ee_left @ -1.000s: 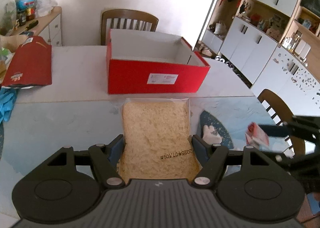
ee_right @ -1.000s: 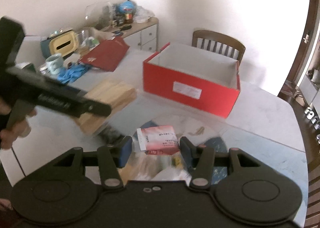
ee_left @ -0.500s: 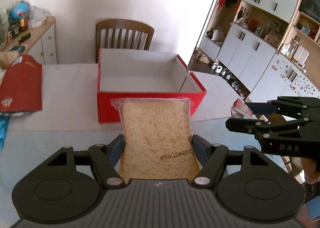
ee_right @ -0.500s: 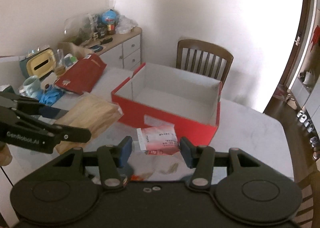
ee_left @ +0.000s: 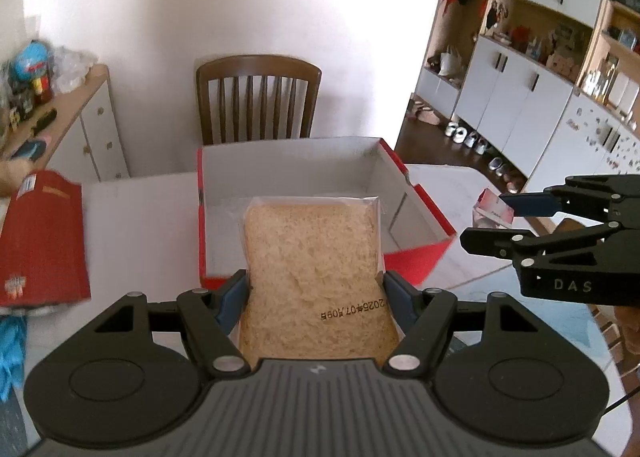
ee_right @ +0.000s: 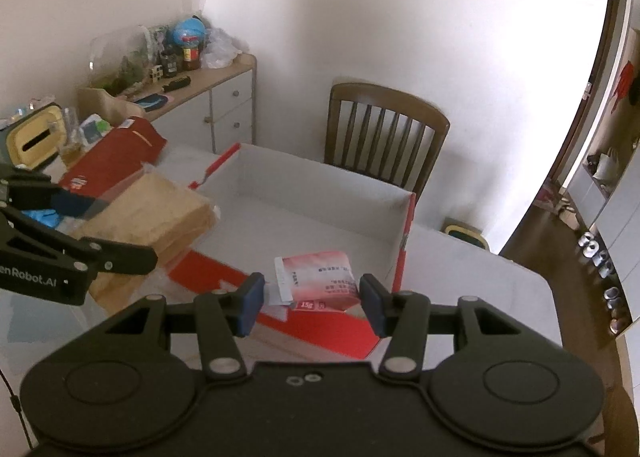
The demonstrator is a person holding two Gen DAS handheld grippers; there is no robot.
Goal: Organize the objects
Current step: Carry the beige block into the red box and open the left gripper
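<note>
An open red shoebox (ee_left: 416,265) with a white inside stands on the table, seen in both views (ee_right: 320,333). My left gripper (ee_left: 316,297) is shut on a bagged slice of bread (ee_left: 312,257), which hangs over the box's near left part. In the right wrist view that bread (ee_right: 160,213) and the left gripper (ee_right: 100,233) show at the left. My right gripper (ee_right: 312,297) is shut on a small pink-red packet (ee_right: 320,277) above the box's near right corner. The left wrist view shows the right gripper (ee_left: 516,221) and the packet (ee_left: 490,209) just right of the box.
The red box lid (ee_left: 40,237) lies left of the box, with blue gloves (ee_left: 12,349) in front of it. A wooden chair (ee_right: 384,129) stands behind the table. A cluttered sideboard (ee_right: 200,97) runs along the left wall. White cupboards (ee_left: 520,97) fill the right.
Both grippers have moved forward to the box with their loads. The bread and the packet were short of the box's front wall and now hang over its near edge.
</note>
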